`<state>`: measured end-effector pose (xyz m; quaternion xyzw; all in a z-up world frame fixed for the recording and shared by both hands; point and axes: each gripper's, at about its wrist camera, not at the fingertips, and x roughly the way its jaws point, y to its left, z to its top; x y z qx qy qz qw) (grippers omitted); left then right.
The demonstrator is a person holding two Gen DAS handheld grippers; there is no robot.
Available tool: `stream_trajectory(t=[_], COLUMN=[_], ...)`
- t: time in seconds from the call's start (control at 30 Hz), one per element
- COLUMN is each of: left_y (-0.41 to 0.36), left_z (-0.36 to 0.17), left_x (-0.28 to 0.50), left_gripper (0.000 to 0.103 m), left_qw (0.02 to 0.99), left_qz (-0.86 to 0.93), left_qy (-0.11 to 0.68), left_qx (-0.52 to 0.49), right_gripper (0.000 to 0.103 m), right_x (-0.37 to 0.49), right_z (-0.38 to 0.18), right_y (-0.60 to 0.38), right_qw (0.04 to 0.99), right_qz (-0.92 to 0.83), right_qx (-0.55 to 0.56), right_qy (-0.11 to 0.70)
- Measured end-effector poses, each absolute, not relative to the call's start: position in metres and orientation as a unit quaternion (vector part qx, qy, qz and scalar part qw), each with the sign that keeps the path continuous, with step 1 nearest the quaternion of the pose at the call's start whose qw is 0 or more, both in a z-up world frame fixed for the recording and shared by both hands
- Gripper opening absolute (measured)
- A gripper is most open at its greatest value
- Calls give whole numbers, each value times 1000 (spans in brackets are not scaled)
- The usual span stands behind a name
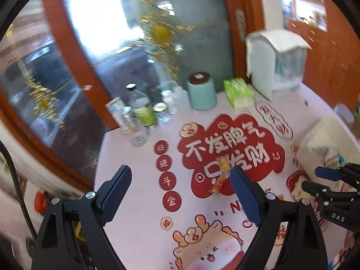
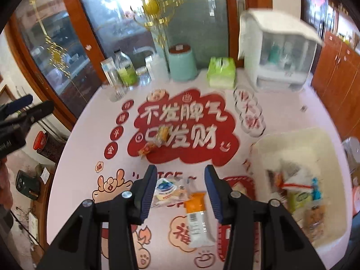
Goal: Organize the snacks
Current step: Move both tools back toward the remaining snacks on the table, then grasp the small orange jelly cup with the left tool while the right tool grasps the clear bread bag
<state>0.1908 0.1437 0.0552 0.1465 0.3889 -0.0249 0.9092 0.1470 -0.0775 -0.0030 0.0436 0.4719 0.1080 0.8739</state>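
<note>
Now both grippers, left & right, tilt down w/ fingers apart.

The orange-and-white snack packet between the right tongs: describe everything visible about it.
The orange-and-white snack packet is a long, flat sachet of glossy wrapping, orange at its far end and white toward the camera, with a barcode printed on the white part. It lies flat on the printed tablecloth, lengthwise away from the camera. Its orange end seems to touch a clear blue-labelled packet. It sits in the gap of the right tongs, whose pads do not press it.
</note>
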Motion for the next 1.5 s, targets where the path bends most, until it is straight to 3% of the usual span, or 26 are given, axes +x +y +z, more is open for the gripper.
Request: stream_trajectory(t=[0.33,0.57,0.93,1.2,1.27,1.4,1.43,1.47,1.5], left_y=[119,106,100,99,98,101,101,102,104], left_z=[-83,-156,-192,-196,-197,-196,-196,-195,-195], left_x=[275,301,308,305,306,306,306,306,306], left_gripper=[86,80,66,66,61,40,32,22,20], left_qw=[838,801,786,787,787,788,788,788,789], left_qz=[-129,-156,-183,-191,-191,-196,-196,-195,-194], left_qy=[493,547,564,562,563,565,565,566,566], left_qx=[196,188,172,167,167,147,145,142,137], right_gripper=[45,60,74,85,86,84,75,59,52], right_x=[178,185,199,205,205,201,198,195,194], right_z=[-95,-138,-168,-179,-181,-182,-182,-181,-180], right_y=[-61,-64,-31,-34,-34,-24,-20,-18,-17], right_qw=[812,778,778,770,762,761,763,764,757], right_qz=[92,62,76,95,104,120,125,135,150], right_qx=[110,176,122,133,139,111,101,104,120], right_qy=[565,600,612,616,624,628,626,623,624])
